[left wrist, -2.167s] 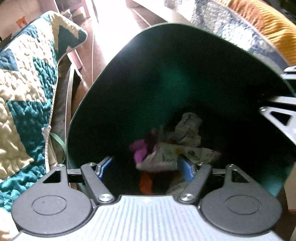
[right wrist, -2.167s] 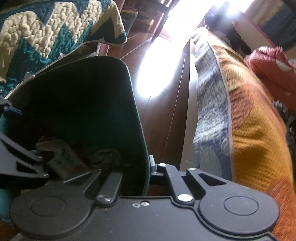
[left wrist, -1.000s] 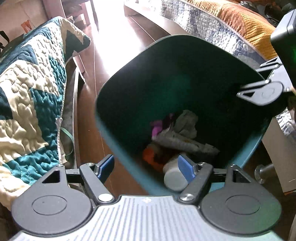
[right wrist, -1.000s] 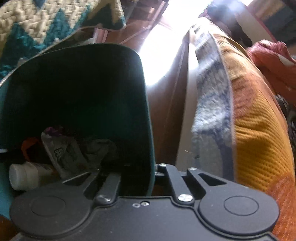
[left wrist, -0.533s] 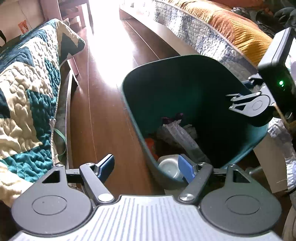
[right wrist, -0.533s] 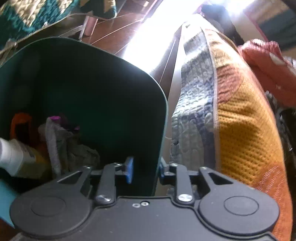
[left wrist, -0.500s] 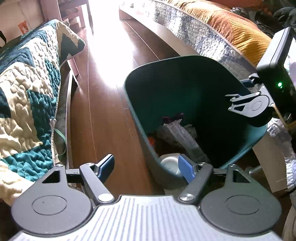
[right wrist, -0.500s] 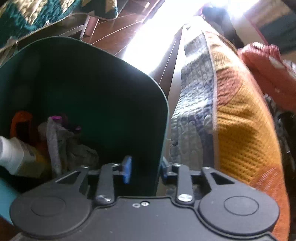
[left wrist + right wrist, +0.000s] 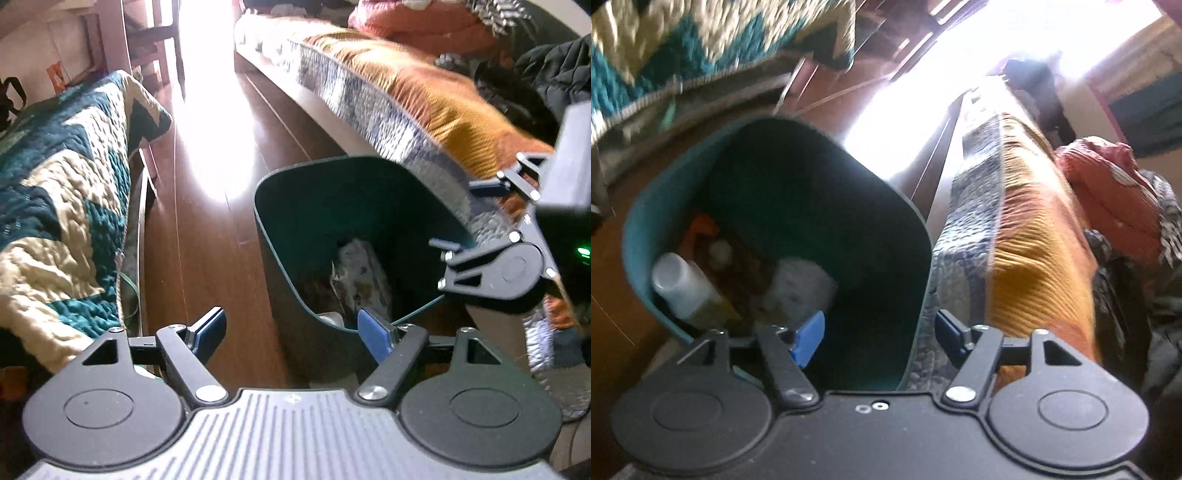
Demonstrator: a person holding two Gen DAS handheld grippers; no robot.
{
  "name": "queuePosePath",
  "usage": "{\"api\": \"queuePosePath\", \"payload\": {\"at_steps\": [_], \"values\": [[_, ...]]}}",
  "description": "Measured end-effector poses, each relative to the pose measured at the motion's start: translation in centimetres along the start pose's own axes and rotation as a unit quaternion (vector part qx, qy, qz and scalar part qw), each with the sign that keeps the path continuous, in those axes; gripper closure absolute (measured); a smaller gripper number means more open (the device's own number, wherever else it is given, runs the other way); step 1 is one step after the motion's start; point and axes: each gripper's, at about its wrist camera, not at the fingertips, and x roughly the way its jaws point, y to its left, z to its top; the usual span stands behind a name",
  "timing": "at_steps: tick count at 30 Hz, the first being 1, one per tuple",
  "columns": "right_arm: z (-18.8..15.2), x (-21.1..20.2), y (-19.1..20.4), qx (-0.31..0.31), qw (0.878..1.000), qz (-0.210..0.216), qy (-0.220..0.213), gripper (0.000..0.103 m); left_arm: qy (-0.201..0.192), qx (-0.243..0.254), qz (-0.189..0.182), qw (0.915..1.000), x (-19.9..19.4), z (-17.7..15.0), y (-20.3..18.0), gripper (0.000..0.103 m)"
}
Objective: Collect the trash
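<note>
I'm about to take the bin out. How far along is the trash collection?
Done: the bin holds a white bottle, a crumpled wrapper and an orange scrap. In hand: nothing; the left gripper is open, the right gripper open astride the bin wall. Left: no further trash shows on the floor.

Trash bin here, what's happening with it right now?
The teal trash bin stands on the wood floor between two beds, holding a white bottle and crumpled wrappers. The right claw is open, straddling the bin's rim without gripping. The left claw is open, empty, off the bin.
</note>
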Motion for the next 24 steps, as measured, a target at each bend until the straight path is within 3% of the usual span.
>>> {"api": "queuePosePath", "payload": {"at_steps": [4, 5, 11, 16, 18, 24], "values": [[-0.6, -4.1, -1.0, 0.064, 0.997, 0.033, -0.025, 0.025, -0.017, -0.003, -0.002, 0.9999, -2.1, -0.2, 0.0, 0.022], [-0.7, -4.9, -1.3, 0.080, 0.996, 0.039, -0.031, 0.018, -0.021, -0.003, -0.003, 0.9998, -2.6, -0.2, -0.1, 0.022], [-1.8, -10.1, -3.1, 0.166, 0.981, 0.069, -0.068, 0.003, -0.049, -0.009, -0.012, 0.9987, -5.6, -0.3, -0.4, 0.018], [-3.1, -13.5, -3.4, 0.210, 0.969, 0.082, -0.095, 0.001, -0.071, -0.012, -0.020, 0.9972, -7.8, -0.8, -0.6, 0.015], [-3.6, -14.7, -3.1, 0.213, 0.968, 0.083, -0.104, 0.001, -0.082, -0.012, -0.015, 0.9965, -8.5, -1.1, -0.6, 0.005], [-4.9, -17.3, -2.1, 0.235, 0.961, 0.067, -0.132, 0.001, -0.099, -0.028, -0.015, 0.9946, -9.6, -1.9, -0.1, 0.004]]}}
